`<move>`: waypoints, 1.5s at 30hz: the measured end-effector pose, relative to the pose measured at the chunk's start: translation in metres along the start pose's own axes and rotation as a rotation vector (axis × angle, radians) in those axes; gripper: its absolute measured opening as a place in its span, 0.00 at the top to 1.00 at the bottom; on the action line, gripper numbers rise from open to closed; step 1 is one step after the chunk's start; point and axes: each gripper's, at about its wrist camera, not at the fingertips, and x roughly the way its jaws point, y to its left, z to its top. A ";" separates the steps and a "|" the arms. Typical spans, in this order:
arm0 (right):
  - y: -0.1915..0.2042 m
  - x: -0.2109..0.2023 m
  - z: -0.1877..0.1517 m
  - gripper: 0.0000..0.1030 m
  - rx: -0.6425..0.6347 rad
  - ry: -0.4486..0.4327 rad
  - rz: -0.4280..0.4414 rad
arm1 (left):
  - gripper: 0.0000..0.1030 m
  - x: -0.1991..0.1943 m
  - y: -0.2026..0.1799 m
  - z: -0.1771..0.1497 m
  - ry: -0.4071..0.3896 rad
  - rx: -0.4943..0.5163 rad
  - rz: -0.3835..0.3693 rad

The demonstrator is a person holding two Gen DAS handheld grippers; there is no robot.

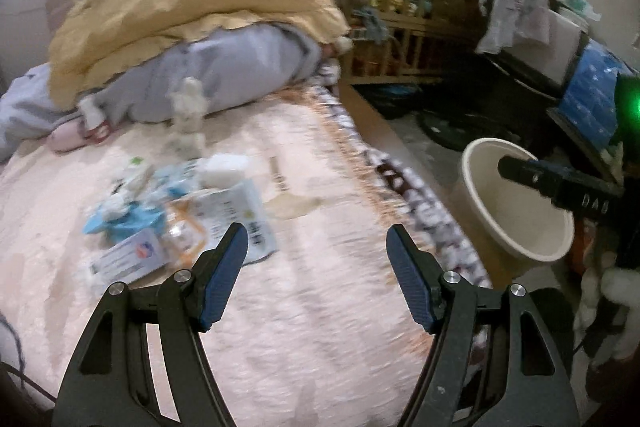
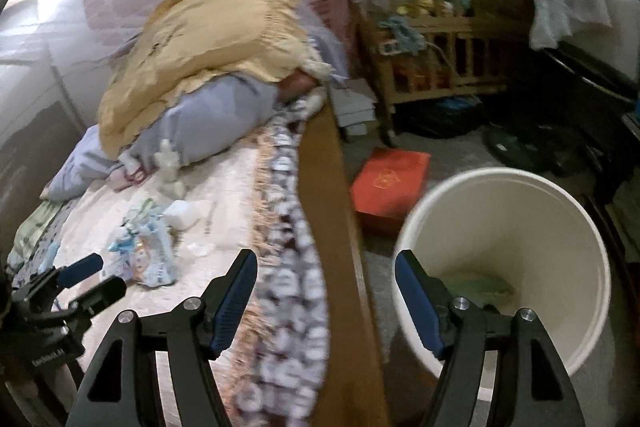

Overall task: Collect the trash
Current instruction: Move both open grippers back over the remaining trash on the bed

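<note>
The left gripper, black with blue ribbed pads, hangs with its jaws apart and empty over the pale pink fuzzy bedspread; the right gripper is likewise spread and empty, straddling the wooden bed rail. A blurred heap of blue-and-white wrappers and paper packets lies on the bed just ahead of the left fingers. The round cream plastic bin stands on the floor beside the bed. Only the right view shows greenish scrap at its bottom and a flat red box behind it.
</note>
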 end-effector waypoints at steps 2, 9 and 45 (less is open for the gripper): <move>0.015 0.006 0.004 0.32 -0.021 0.003 0.025 | 0.31 -0.004 0.011 -0.006 0.001 -0.020 0.027; 0.061 0.028 0.014 0.31 -0.082 0.023 0.093 | 0.31 -0.015 0.051 -0.029 0.003 -0.083 0.117; 0.182 0.081 0.008 0.30 -0.217 0.152 0.188 | 0.31 -0.071 0.139 -0.063 -0.007 -0.253 0.250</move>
